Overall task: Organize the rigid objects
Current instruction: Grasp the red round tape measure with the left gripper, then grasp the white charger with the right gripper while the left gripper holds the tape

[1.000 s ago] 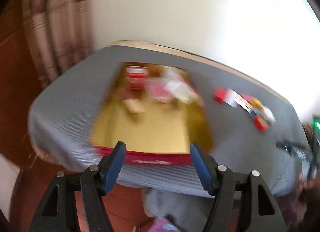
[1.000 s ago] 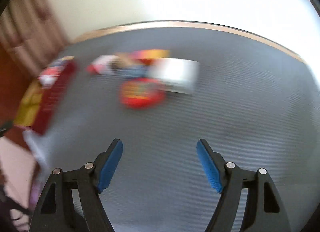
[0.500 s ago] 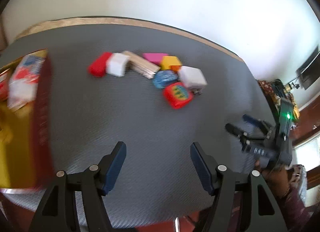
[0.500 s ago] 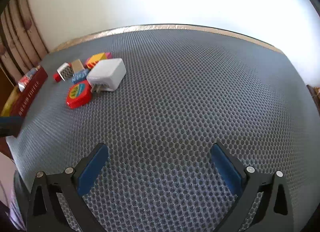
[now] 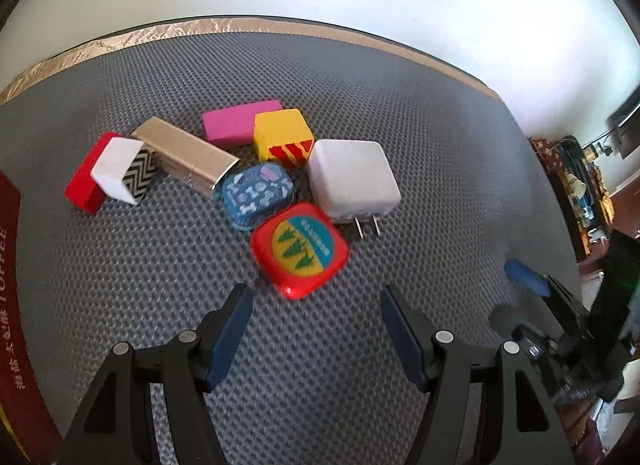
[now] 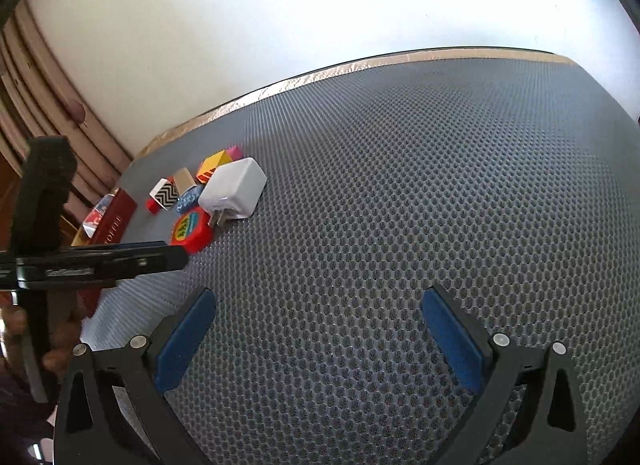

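I hold my left claw (image 5: 316,329) spread just short of the red tin (image 5: 300,249), nearest of the small rigid pieces bunched mid-counter (image 5: 420,113), a dark red box (image 5: 10,305) at far left; the grab looks next, needing a short advance. My right claw (image 6: 318,335) hovers spread over bare grey mat, white wall behind.

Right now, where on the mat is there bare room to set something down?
Bare grey honeycomb mat lies right of the white plug charger, out to the taped edge. It is crowded from the charger left to the dark red box.
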Available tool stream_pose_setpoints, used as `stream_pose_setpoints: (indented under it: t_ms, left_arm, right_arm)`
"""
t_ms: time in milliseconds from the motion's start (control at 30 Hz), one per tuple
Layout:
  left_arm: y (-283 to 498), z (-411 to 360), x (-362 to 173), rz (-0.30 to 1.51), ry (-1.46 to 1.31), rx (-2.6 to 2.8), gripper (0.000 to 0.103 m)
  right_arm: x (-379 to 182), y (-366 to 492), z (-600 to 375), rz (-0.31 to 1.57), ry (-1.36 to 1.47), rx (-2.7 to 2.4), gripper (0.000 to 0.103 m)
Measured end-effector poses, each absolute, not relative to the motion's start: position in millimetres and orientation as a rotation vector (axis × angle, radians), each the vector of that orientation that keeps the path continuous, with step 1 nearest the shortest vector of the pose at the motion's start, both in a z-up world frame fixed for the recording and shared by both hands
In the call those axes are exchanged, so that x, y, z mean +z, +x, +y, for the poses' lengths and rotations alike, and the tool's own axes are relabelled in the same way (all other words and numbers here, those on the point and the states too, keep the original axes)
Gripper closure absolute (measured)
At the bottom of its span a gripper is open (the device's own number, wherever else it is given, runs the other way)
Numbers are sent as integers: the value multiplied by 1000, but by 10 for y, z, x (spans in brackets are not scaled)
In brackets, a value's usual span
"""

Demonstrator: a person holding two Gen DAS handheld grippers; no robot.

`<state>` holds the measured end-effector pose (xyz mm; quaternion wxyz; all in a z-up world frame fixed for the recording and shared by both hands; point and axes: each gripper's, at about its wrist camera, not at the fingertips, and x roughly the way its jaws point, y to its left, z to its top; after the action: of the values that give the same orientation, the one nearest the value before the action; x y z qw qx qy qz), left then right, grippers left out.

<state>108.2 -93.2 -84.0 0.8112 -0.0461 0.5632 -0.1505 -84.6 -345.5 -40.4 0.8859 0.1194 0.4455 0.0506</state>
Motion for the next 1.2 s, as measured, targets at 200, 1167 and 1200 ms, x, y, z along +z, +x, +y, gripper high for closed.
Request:
stream_pose_setpoints:
  t_ms: [200,1167,1200]
  left_arm:
    - [1201,-986,-886,1191,-92,-304,35]
    - [628,-366,-916,1046,-177,-219,49]
    - [628,-376,-917,1044,-174,-213,49]
  right_arm:
    - [-324,-875,-3566,915,306,130,0]
    - [27,-549,-3332,924,230,180,0]
    - [63,-481,-3240,920,206,191,0]
